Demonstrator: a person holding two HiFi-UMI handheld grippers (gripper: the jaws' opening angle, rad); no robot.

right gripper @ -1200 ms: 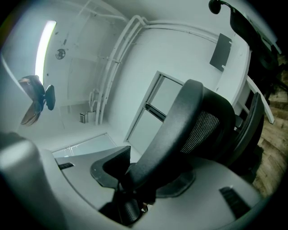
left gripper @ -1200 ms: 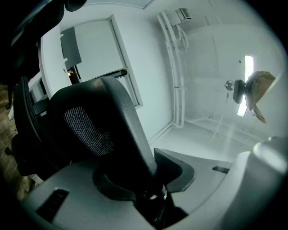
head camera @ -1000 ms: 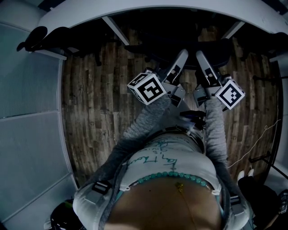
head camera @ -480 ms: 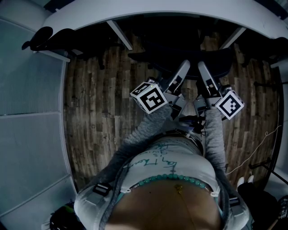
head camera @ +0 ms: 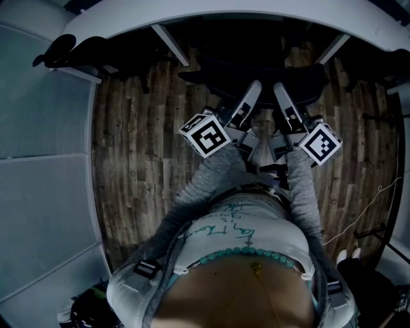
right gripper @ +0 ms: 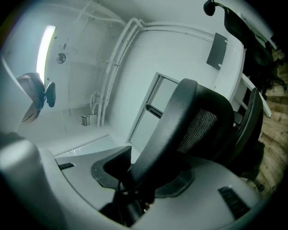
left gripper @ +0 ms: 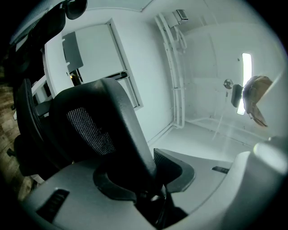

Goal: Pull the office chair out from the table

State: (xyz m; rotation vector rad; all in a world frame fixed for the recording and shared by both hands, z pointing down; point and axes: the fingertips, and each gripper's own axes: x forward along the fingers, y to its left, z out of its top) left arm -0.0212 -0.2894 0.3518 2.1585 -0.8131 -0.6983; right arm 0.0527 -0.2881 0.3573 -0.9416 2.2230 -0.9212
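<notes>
The black office chair (head camera: 256,70) stands tucked under the white table (head camera: 218,16), its backrest toward me. My left gripper (head camera: 252,90) and right gripper (head camera: 282,91) reach forward side by side to the top of the backrest. In the left gripper view the left gripper (left gripper: 146,177) has the backrest's (left gripper: 103,121) curved frame between its pads, which press on it. In the right gripper view the right gripper (right gripper: 141,175) grips the mesh backrest's (right gripper: 193,117) frame the same way. The right jaws have just been closing on that frame.
White table legs (head camera: 170,41) (head camera: 336,41) slant down on either side of the chair. Another dark chair (head camera: 70,51) sits at the far left under the table. A grey partition (head camera: 45,160) runs along the left. A thin cable (head camera: 365,205) lies on the wooden floor (head camera: 141,141) at the right.
Both grippers stay at the chair's backrest. Only the head view has shifted a little; the chair keeps its place under the table.
</notes>
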